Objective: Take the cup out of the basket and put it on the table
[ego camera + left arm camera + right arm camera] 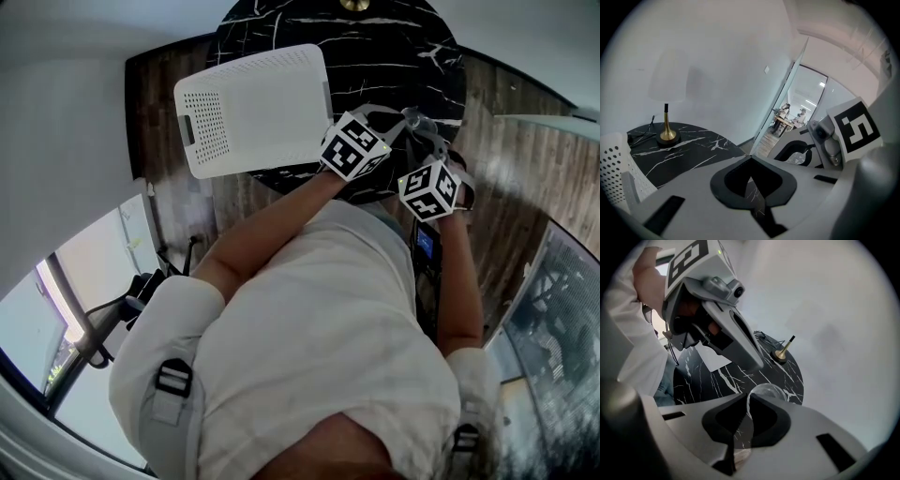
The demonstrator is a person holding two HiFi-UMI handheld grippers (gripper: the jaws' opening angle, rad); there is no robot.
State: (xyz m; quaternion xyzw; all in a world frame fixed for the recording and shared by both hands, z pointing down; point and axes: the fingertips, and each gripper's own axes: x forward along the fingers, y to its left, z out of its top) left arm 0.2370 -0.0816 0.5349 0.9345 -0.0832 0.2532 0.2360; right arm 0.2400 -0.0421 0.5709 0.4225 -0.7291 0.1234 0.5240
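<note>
A clear glass cup point(769, 391) is pinched by its wall between the jaws of my right gripper point(747, 414), held above the round black marble table point(785, 376). In the head view the cup point(415, 119) shows faintly at the tip of the right gripper point(421, 131), over the table's right side. The white perforated basket point(255, 108) lies on the table's left half, apart from both grippers. My left gripper point(751, 182) is shut with nothing in it; it hovers close beside the right one, between it and the basket.
A lamp with a brass base point(668, 136) and a white shade stands at the table's far edge point(698, 147). Wooden floor point(520, 187) surrounds the table. An open doorway point(797, 112) leads to another room.
</note>
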